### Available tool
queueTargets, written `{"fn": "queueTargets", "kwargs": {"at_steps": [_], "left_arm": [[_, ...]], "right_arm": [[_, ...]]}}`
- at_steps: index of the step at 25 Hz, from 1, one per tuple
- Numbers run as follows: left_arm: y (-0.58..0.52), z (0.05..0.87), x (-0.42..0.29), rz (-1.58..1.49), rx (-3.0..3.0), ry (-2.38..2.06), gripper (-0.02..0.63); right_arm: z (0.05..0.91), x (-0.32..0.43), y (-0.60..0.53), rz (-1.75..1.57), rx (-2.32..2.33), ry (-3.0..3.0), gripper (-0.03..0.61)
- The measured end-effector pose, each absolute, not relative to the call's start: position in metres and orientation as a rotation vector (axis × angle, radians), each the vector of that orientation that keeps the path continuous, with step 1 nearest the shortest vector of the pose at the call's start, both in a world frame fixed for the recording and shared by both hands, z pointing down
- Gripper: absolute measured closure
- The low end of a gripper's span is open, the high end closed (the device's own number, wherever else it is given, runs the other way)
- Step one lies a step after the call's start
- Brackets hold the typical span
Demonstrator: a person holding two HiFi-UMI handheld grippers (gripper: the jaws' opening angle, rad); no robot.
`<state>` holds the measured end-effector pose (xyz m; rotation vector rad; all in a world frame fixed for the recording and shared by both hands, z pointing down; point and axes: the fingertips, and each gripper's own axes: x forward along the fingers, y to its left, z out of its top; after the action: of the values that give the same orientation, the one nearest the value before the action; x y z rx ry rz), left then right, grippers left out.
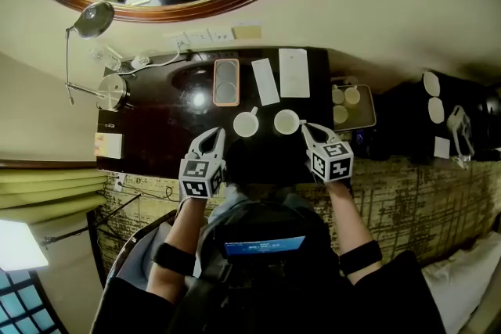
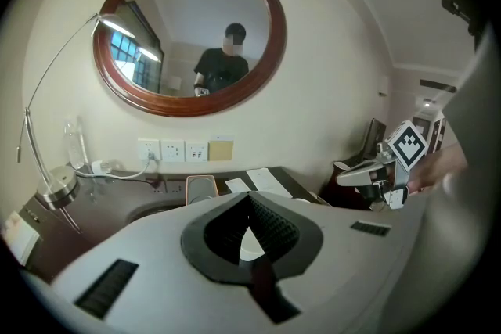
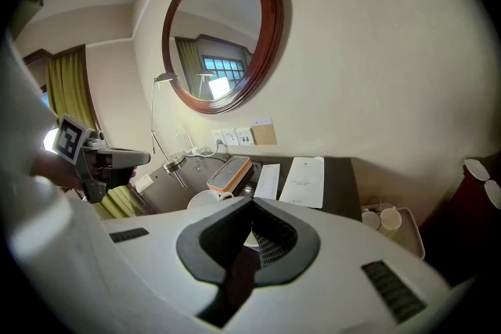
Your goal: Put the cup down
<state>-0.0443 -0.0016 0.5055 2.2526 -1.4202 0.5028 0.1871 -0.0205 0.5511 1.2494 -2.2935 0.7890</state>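
Two white cups stand on the dark desk (image 1: pixel 156 145): the left cup (image 1: pixel 246 123) and the right cup (image 1: pixel 286 121). My left gripper (image 1: pixel 217 134) is shut and empty, its tip a little short of the left cup, which shows white through the jaw gap (image 2: pixel 249 244). My right gripper (image 1: pixel 304 126) is shut too, with its tip right beside the right cup's rim; I cannot tell whether they touch. In the right gripper view the left cup (image 3: pixel 205 200) sits ahead to the left, and the left gripper (image 3: pixel 145 157) hangs at the far left. The right gripper (image 2: pixel 341 177) shows at the right of the left gripper view.
Behind the cups lie an orange-rimmed tray (image 1: pixel 226 81) and two white paper sheets (image 1: pixel 264 80) (image 1: pixel 294 73). A small tray of paper cups (image 1: pixel 365 121) sits at the desk's right end. A desk lamp (image 1: pixel 94 19), wall sockets (image 1: pixel 200 36) and an oval mirror (image 1: pixel 235 4) line the back.
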Motion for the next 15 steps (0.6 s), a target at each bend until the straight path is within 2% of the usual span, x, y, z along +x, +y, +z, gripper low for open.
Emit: {"fn": "queueTargets", "kwargs": {"at_steps": [7, 8, 10, 14, 15], "left_arm": [[0.001, 0.513, -0.025, 0.696, 2.407, -1.315, 0.613], [0.003, 0.515, -0.018, 0.753, 2.446, -1.27, 0.568], [0.006, 0.519, -0.004, 0.881, 2.51, -1.178, 0.437], [0.01, 0.541, 0.017, 1.215, 2.681, -0.926, 0.347], [0.012, 0.549, 0.021, 1.314, 2.72, -0.83, 0.308]], "right_arm": [[0.556, 0.19, -0.017, 0.809, 1.248, -2.282, 0.578], [0.558, 0.192, -0.017, 0.809, 1.25, -2.28, 0.578], [0.562, 0.196, -0.017, 0.813, 1.256, -2.275, 0.578], [0.566, 0.198, -0.012, 0.835, 1.258, -2.267, 0.578], [0.567, 0.197, -0.01, 0.844, 1.25, -2.268, 0.578]]}}
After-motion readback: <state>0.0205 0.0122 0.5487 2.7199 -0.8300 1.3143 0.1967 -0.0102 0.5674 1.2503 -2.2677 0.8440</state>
